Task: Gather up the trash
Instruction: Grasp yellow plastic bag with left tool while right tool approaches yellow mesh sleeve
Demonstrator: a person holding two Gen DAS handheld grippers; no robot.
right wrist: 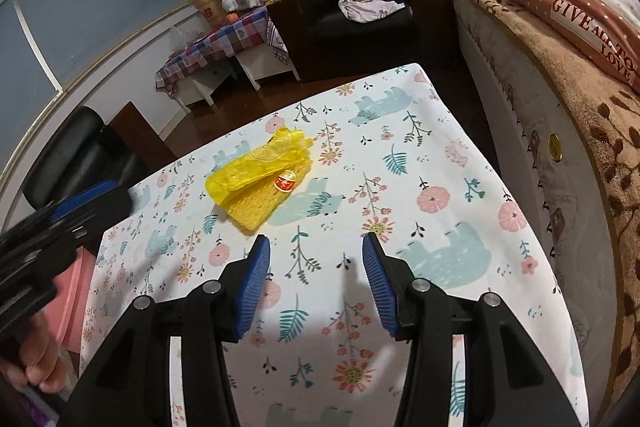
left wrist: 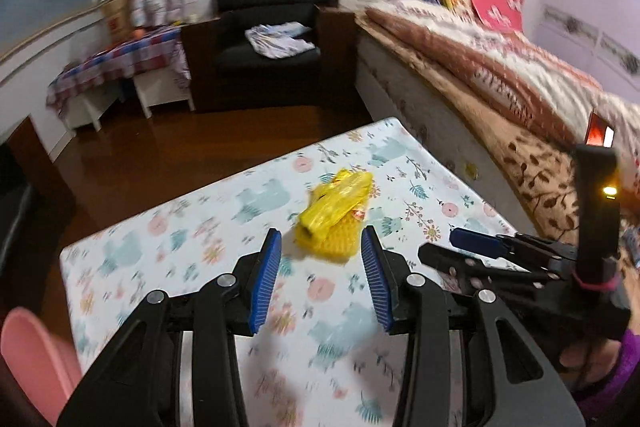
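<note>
Closing on the wrapper (left wrist: 334,213) mid-table (left wrist: 168,227), left gripper (left wrist: 320,247) spread; right gripper (right wrist: 316,253) spread too; pinch low, probably flimsy.

Black left tool (left wrist: 320,243), ribbed blue pads (left wrist: 266,279), silver screws, purple sleeve (left wrist: 628,347)

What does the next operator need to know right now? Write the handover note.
Left gripper: open, empty, lined up on the yellow wrapper, not yet around it.
Right gripper: open, empty, over the table, short of the wrapper and to its right.
Wrapper: lying flat on the floral tablecloth, a small red sticker on it, nothing touching it.
Done: nothing collected yet, as far as these views show.
Left: close on the wrapper, probably with the left gripper since it is nearer, lift it and bin it. No bin is in view, so find it first.
</note>
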